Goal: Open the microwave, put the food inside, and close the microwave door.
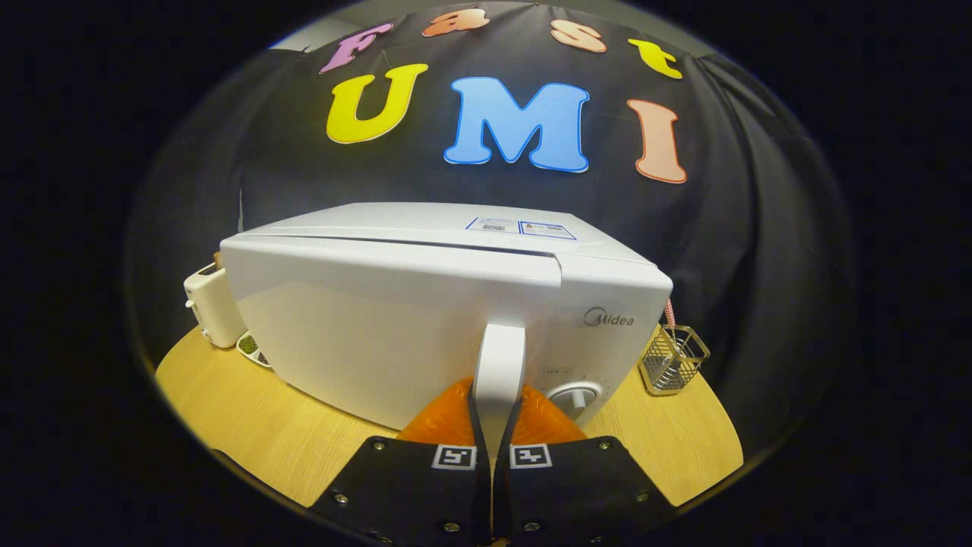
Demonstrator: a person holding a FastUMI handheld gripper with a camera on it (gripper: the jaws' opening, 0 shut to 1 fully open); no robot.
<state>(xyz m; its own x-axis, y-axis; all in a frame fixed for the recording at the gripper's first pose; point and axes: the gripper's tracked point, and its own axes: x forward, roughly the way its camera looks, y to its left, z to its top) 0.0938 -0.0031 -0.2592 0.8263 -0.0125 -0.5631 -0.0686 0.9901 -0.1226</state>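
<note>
Gripping the door handle [499, 365] of the microwave [425, 304] mid-surface, my tool [493, 444] pinches it from both sides. Opening step, I judge; next pull outward on an arc. Food: can't tell where.

Layout. Microwave [425, 304] stands mid-table [250, 425], its door handle [500, 365] upright at the door's right edge, just ahead of and between the gripper [492, 422] fingers, which are closed onto it. Knob [575, 396] sits right of handle. Toaster [215, 304] stands behind microwave's left side, nr table's left edge; small dish [252, 348] just beside it. Wire basket [673, 358] stands right of microwave, nr table's right edge.
</note>
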